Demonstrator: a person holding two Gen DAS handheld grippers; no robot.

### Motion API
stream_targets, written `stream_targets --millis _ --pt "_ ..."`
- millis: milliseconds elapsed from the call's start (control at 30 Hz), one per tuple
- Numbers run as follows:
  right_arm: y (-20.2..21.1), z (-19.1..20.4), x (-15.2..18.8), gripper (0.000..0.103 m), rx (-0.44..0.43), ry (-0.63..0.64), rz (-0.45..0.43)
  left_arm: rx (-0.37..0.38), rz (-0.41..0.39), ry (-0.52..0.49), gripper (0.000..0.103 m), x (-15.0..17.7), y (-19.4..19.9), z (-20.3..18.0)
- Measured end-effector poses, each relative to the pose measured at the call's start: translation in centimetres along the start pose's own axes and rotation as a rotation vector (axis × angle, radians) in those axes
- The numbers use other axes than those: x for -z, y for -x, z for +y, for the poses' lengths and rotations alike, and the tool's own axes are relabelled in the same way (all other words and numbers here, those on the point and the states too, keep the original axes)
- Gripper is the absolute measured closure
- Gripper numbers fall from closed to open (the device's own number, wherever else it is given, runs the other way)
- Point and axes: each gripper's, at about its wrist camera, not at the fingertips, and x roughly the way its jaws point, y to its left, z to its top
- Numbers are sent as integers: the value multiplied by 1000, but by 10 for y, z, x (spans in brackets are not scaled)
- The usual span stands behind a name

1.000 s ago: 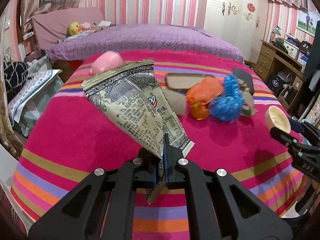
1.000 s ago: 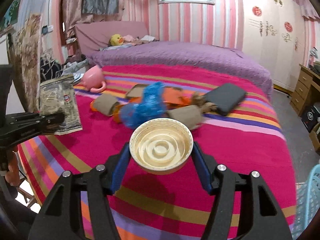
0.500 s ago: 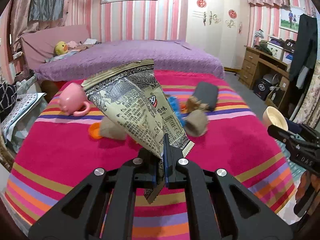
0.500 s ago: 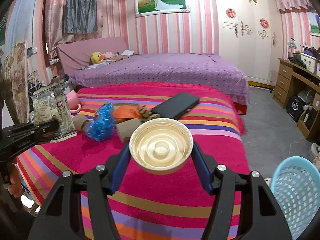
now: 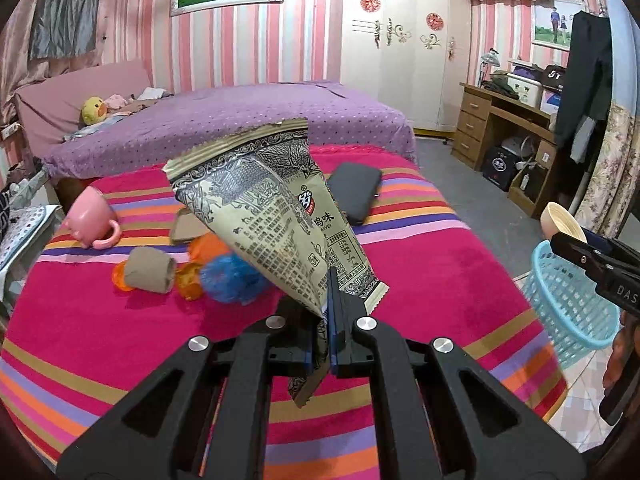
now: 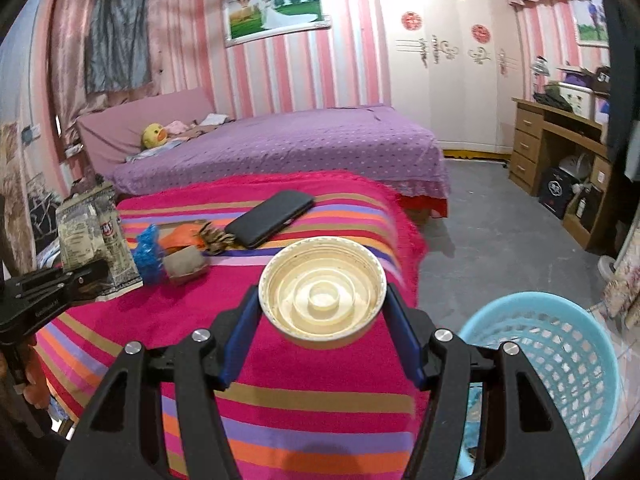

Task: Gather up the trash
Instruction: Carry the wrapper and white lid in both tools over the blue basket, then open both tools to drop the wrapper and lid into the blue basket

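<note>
My left gripper is shut on the lower corner of a tan printed snack wrapper, which stands up above the striped bedspread. My right gripper is shut on a cream round paper cup, its bottom facing the camera. In the left wrist view the cup and the right gripper show at the right edge, over a light blue mesh basket. The right wrist view has the basket at the lower right on the floor, and the wrapper at the left.
On the bedspread lie a pink mug, a cardboard roll, orange plastic pieces, a blue crumpled bag and a black phone. A purple bed stands behind. A wooden desk lines the right wall.
Both grippers have swung to the right with their loads. The blue basket has come into view in both cameras, and the items on the bedspread have slid left.
</note>
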Motion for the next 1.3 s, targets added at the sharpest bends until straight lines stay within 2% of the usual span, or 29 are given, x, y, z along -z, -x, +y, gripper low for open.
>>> stream_targets --millis 100,433,567,667,833,1000,1167,1267,1300 --pt "8 -20 0 42 22 -16 -8 23 0 -15 99 -4 -5 -19" --pt "39 -112 7 42 171 -71 -20 174 17 -149 99 -14 -30 -118" --pt "49 -147 15 42 237 -105 -10 262 42 -163 99 -20 -39 -154" --pt "57 -168 21 42 275 -134 -12 300 38 -191 99 -22 -41 -183" --pt "66 -193 26 42 330 -169 -21 374 54 -227 99 -11 -46 -234" --pt "72 -216 33 42 358 -220 -28 406 67 -280 99 6 -52 -274" --pt "73 -230 43 42 376 -245 -11 437 138 -292 99 19 -73 -304" --pt "75 -235 45 42 375 -260 -18 443 157 -291 92 22 -81 -313" --pt "76 -235 46 42 375 -260 -19 449 165 -288 85 23 -83 -315"
